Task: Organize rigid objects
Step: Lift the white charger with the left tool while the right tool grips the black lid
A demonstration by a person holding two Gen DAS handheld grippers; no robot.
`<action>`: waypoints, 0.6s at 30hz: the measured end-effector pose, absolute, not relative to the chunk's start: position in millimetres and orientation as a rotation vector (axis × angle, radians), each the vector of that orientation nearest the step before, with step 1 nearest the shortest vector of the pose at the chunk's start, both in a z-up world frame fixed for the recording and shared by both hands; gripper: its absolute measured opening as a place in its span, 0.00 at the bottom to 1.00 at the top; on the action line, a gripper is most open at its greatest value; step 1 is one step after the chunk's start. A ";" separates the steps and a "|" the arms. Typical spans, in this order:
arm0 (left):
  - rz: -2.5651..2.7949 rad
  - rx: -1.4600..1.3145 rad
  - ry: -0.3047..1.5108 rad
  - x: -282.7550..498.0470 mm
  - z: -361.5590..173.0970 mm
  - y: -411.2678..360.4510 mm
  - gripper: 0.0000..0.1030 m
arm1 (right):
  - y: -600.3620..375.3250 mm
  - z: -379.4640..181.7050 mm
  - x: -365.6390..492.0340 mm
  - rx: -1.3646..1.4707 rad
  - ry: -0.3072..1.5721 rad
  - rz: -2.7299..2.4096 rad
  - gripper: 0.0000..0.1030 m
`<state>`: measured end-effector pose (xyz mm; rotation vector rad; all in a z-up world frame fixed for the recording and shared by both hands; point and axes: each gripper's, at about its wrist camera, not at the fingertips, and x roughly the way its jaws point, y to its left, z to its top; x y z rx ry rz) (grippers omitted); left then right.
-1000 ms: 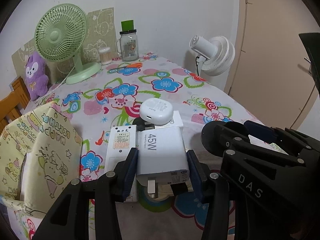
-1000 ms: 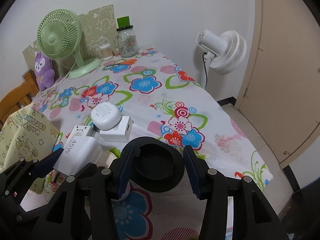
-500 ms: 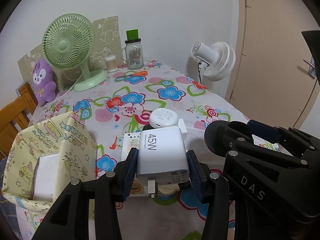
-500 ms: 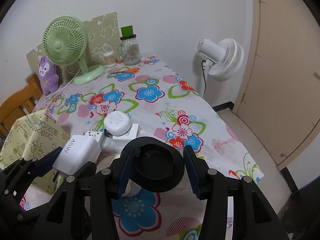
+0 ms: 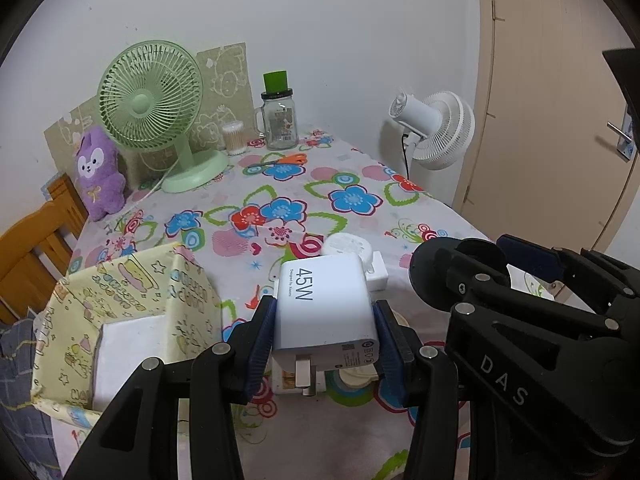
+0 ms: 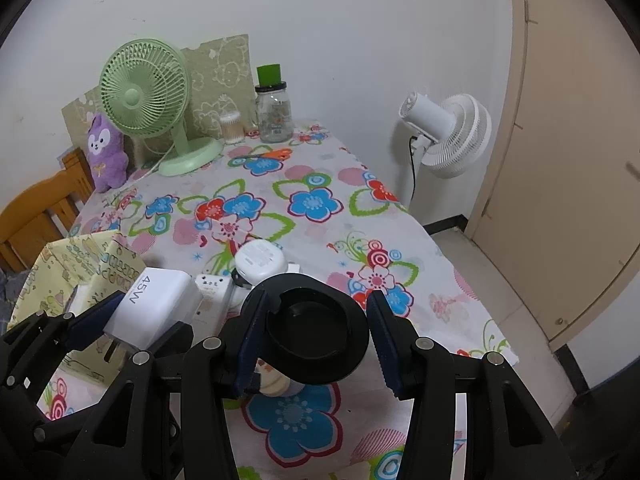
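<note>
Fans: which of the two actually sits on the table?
The green fan: its round base rests on the floral tablecloth by the purple plush. The white fan stands off the table's right edge, beside the door.

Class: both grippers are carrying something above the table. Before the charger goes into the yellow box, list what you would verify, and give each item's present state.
1. Left gripper pads clamp the charger on both sides: ok.
2. Charger lifted off the table: ok.
3. Box open at the top: ok.
4. Room left inside the box beside the white item: cannot tell.
5. Right gripper holds the black disc: its right pad shows a gap, so cannot tell.
6. Right gripper out of the left's path to the box: ok.
</note>
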<state>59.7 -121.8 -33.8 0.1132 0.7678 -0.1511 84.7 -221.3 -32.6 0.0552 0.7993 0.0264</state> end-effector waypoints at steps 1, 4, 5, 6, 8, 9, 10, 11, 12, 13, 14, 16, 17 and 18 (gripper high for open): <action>-0.151 0.114 0.767 59.5 -32.0 -120.3 0.48 | -219.9 -31.2 84.3 0.051 0.797 0.026 0.52; -0.151 0.119 0.762 58.4 -26.4 -115.9 0.48 | -213.3 -23.8 84.2 0.041 0.790 0.029 0.52; -0.151 0.120 0.760 58.4 -24.8 -114.9 0.48 | -211.6 -22.2 84.2 0.039 0.788 0.031 0.52; -0.150 0.122 0.757 57.8 -22.3 -113.0 0.48 | -208.8 -19.2 83.8 0.035 0.785 0.033 0.52; -0.146 0.125 0.751 56.3 -18.8 -109.5 0.48 | -204.7 -15.3 84.0 0.031 0.779 0.038 0.52; -0.144 0.127 0.748 55.8 -17.1 -107.4 0.48 | -201.4 -12.2 83.5 0.027 0.775 0.040 0.52; -0.143 0.129 0.746 55.1 -15.4 -105.1 0.48 | -199.4 -10.6 83.6 0.024 0.773 0.041 0.52; -0.142 0.128 0.747 55.0 -14.0 -102.8 0.48 | -196.4 -8.5 83.6 0.019 0.770 0.044 0.52; -0.142 0.128 0.748 54.7 -12.5 -99.7 0.48 | -192.8 -6.1 83.5 0.016 0.768 0.048 0.52; -0.142 0.128 0.749 54.8 -11.6 -97.4 0.48 | -190.6 -4.6 83.5 0.014 0.767 0.053 0.52; -0.140 0.128 0.750 55.2 -10.8 -95.5 0.48 | -189.7 -3.8 83.6 0.014 0.767 0.058 0.52; -0.139 0.132 0.753 55.1 -9.5 -89.8 0.48 | -185.2 -2.2 84.2 0.017 0.768 0.071 0.52; -0.138 0.133 0.756 54.8 -9.4 -87.8 0.48 | -181.9 -1.5 84.6 0.017 0.770 0.078 0.52; -0.137 0.135 0.759 54.4 -9.1 -85.8 0.48 | -178.4 -0.8 84.9 0.010 0.772 0.081 0.52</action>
